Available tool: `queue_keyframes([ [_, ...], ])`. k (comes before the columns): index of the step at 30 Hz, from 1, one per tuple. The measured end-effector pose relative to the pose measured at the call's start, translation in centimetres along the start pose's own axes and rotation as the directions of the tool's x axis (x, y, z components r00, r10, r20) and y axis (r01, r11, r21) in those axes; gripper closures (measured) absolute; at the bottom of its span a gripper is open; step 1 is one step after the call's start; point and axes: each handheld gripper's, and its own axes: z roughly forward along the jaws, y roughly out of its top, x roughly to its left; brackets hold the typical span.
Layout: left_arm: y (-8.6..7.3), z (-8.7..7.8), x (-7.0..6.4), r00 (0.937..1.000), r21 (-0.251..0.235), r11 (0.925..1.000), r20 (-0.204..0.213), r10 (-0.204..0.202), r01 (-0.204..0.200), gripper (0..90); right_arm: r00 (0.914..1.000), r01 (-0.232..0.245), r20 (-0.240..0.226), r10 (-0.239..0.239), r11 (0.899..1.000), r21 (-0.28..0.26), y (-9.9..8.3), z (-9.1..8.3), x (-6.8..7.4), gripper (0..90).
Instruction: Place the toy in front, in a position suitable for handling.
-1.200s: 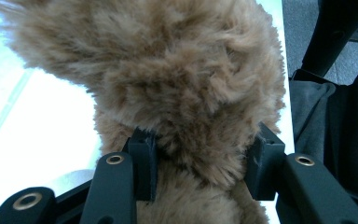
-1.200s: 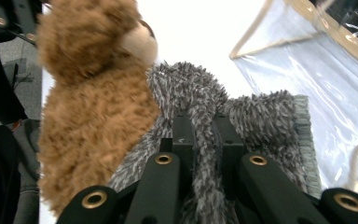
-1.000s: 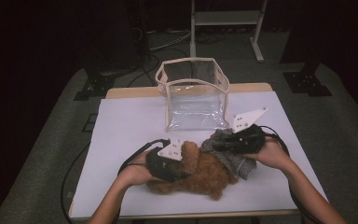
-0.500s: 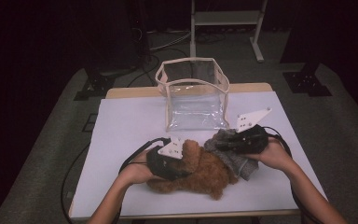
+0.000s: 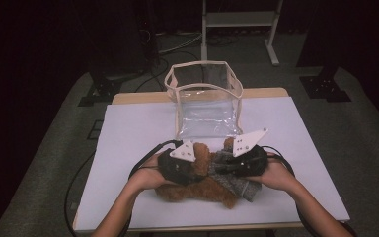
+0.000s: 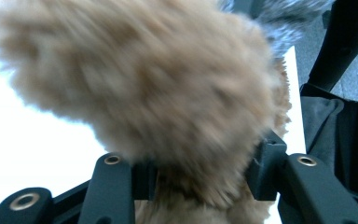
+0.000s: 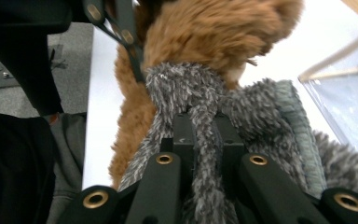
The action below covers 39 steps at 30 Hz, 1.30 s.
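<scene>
Your left hand-held gripper (image 5: 193, 167) clamps the brown plush toy (image 5: 202, 186) at six o'clock on the counter (image 5: 128, 148); your right hand-held gripper (image 5: 225, 168) pinches its grey garment (image 5: 237, 183), which may slip loose

Both forearms reach in, left hand-held gripper (image 5: 197, 165) and right hand-held gripper (image 5: 222, 167) clamped, nearly tip to tip.

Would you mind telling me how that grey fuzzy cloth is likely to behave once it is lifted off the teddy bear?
The grey cloth will probably flop: it bunches into a thin fold between the right tongs. It looks light, being thin shaggy fabric. Its fibres may cling to the teddy bear it lies against.
</scene>
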Motion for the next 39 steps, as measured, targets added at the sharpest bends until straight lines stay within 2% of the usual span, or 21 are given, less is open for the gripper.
queue_keyframes([
  [4, 0.0, -1.0, -0.2, 0.9998, 0.005, 1.0, -0.021, 0.007, -0.007, 45.2, 0.9993, -0.035, 0.013, 0.035, 0.999, -0.013, -1.0, -0.3, -0.6, 81.8],
  [7, -0.3, -2.4, -0.3, 0.9992, -0.02, 0.9997, -0.036, 0.015, -0.016, 40.0, 0.9973, -0.068, 0.023, 0.069, 0.997, -0.032, -1.9, -0.9, -1.4, 81.8],
  [9, -0.4, -2.9, -0.4, 0.9988, -0.023, 0.9996, -0.045, 0.018, -0.019, 37.9, 0.9967, -0.079, 0.017, 0.08, 0.996, -0.042, -2.2, -1.0, -1.6, 81.8],
  [12, -0.8, -4.1, -0.3, 0.9966, -0.028, 0.9996, -0.081, 0.008, -0.01, 32.6, 0.9961, -0.087, 0.013, 0.087, 0.995, -0.048, -2.5, -1.2, -1.7, 81.8],
  [15, -1.6, -5.1, 0.0, 0.995, -0.026, 0.9997, -0.1, -0.005, 0.002, 29.0, 0.9954, -0.093, 0.018, 0.094, 0.994, -0.049, -2.9, -1.4, -1.8, 81.8],
  [18, -2.6, -5.6, 0.1, 0.9955, -0.054, 0.9981, -0.088, -0.035, 0.03, 26.5, 0.9923, -0.121, 0.02, 0.123, 0.991, -0.055, -3.5, -1.7, -2.2, 81.8],
  [21, -3.3, -5.1, 0.2, 0.9959, -0.059, 0.997, -0.072, -0.054, 0.049, 28.6, 0.9903, -0.137, 0.016, 0.138, 0.989, -0.058, -4.1, -2.0, -2.3, 81.8],
  [22, -3.6, -4.9, 0.3, 0.996, -0.061, 0.9967, -0.069, -0.058, 0.053, 32.0, 0.9901, -0.138, 0.017, 0.14, 0.989, -0.058, -4.2, -2.1, -2.3, 81.8],
  [23, -3.8, -4.5, 0.3, 0.9956, -0.07, 0.9953, -0.062, -0.071, 0.066, 39.0, 0.9892, -0.144, 0.021, 0.145, 0.988, -0.06, -4.4, -2.3, -2.3, 81.7],
  [26, -4.7, -2.8, 0.3, 0.9968, -0.031, 0.9972, -0.041, -0.069, 0.068, 43.0, 0.9895, -0.141, 0.026, 0.143, 0.988, -0.059, -4.1, -2.7, -2.2, 81.7],
  [28, -5.1, -2.1, 0.2, 0.9971, -0.067, 0.9949, -0.012, -0.075, 0.074, 45.2, 0.9908, -0.129, 0.033, 0.132, 0.989, -0.071, -3.4, -3.5, -2.1, 81.8],
  [29, -5.1, -2.0, 0.2, 0.997, -0.081, 0.994, -0.014, -0.076, 0.075, 46.0, 0.9915, -0.12, 0.042, 0.123, 0.989, -0.085, -2.9, -4.0, -2.0, 81.8],
  [34, -4.3, -1.2, 0.4, 0.9976, -0.08, 0.9946, -0.015, -0.068, 0.066, 46.5, 0.9962, -0.043, 0.07, 0.053, 0.991, -0.127, 0.2, -5.9, -1.6, 81.8],
  [37, -3.6, -0.6, 0.4, 0.9985, -0.075, 0.9958, -0.009, -0.054, 0.053, 46.3, 0.9975, -0.008, 0.069, 0.016, 0.992, -0.124, 2.3, -5.5, -1.6, 81.7],
  [39, -3.1, -0.2, 0.3, 0.9992, -0.069, 0.9968, -0.009, -0.04, 0.039, 46.2, 0.9975, -0.005, 0.069, 0.013, 0.994, -0.112, 2.5, -5.2, -1.6, 81.7],
])
